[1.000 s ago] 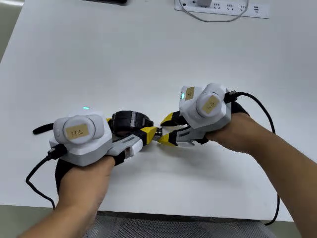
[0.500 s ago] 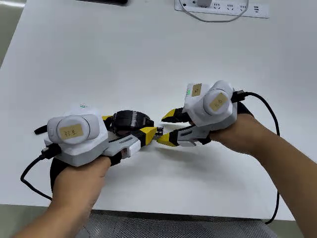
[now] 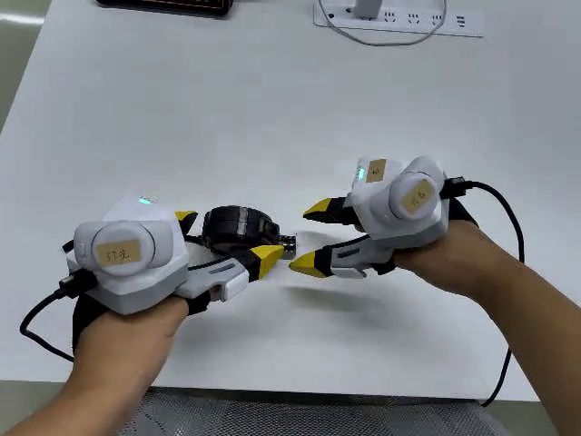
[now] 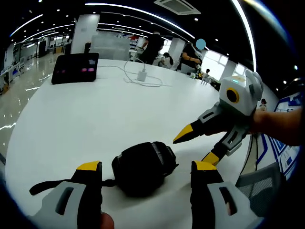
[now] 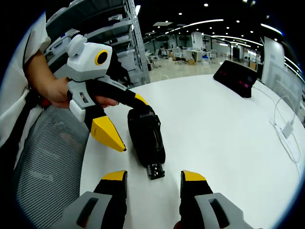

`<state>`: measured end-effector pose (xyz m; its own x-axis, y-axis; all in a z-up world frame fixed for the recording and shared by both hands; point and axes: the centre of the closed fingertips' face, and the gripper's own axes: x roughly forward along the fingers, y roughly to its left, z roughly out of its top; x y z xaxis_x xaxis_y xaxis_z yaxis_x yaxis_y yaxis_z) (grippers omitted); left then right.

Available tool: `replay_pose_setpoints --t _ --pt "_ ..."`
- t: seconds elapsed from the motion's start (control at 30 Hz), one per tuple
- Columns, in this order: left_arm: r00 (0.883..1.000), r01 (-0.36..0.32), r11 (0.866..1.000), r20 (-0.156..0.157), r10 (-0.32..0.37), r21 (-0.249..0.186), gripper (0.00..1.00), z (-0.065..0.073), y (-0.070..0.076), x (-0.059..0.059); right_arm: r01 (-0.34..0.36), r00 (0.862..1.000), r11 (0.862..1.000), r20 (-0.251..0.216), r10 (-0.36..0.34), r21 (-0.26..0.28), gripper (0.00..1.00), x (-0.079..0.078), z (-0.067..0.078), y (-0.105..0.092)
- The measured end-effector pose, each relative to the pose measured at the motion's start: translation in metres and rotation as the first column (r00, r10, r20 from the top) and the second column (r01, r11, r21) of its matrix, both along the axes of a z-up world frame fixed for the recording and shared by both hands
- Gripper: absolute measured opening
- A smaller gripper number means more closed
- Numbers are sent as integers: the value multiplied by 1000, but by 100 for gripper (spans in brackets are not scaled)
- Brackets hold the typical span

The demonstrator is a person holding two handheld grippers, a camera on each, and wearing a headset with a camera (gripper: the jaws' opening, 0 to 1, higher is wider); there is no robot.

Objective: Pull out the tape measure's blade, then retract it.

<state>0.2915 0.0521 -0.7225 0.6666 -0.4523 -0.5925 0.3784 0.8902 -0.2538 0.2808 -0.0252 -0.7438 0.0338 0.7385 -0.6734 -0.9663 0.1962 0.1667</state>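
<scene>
1. Head view:
   - We see the tape measure, a black case, lying on the white table near the front edge.
   - The left gripper comes in from 8 o'clock. Its jaws are apart with the case between them, one yellow tip at the case's 9 o'clock and the other at its 5 o'clock.
   - The right gripper comes in from 3 o'clock. Its jaws are spread and its tips sit just beside the case's blade end.
   - A power strip is at 12 o'clock, well apart from the case, and a dark tablet is at 11 o'clock.

2. Left gripper view:
   - The case sits between the left gripper's own jaws, with a gap showing on both sides, so the jaws are apart and not clamped.
   - The strap trails from the case towards 8 o'clock.
   - The right gripper is at the case's 2 o'clock with its jaws spread and its tips near the case.
   - The tablet is at 11 o'clock and a charger at 12 o'clock.

3. Right gripper view:
   - The right gripper's own jaws are apart with nothing gripped.
   - The case lies just ahead, with its blade hook at the case mouth pointing at the gap between the jaws.
   - The left gripper comes in from 10 o'clock and straddles the case. We cannot tell whether its jaws touch the case.
   - A mesh chair is at 8 o'clock.
</scene>
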Motion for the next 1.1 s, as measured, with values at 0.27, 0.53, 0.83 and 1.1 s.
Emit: replay_pose_setpoints --t 0.27,0.53,0.83,1.1 --pt "999 24 998 34 -26 54 83 2 14 -5 72 997 997 -16 -72 0 51 -4 3 -16" --pt "994 94 992 48 -98 82 84 6 17 -13 109 994 994 6 -109 18 58 -8 10 -25" --pt "981 180 977 58 -187 112 90 6 18 -28 155 988 987 18 -156 51 67 -13 19 -38" --pt "978 192 976 65 -199 106 91 10 29 -35 193 980 979 27 -195 66 75 -18 24 -47"
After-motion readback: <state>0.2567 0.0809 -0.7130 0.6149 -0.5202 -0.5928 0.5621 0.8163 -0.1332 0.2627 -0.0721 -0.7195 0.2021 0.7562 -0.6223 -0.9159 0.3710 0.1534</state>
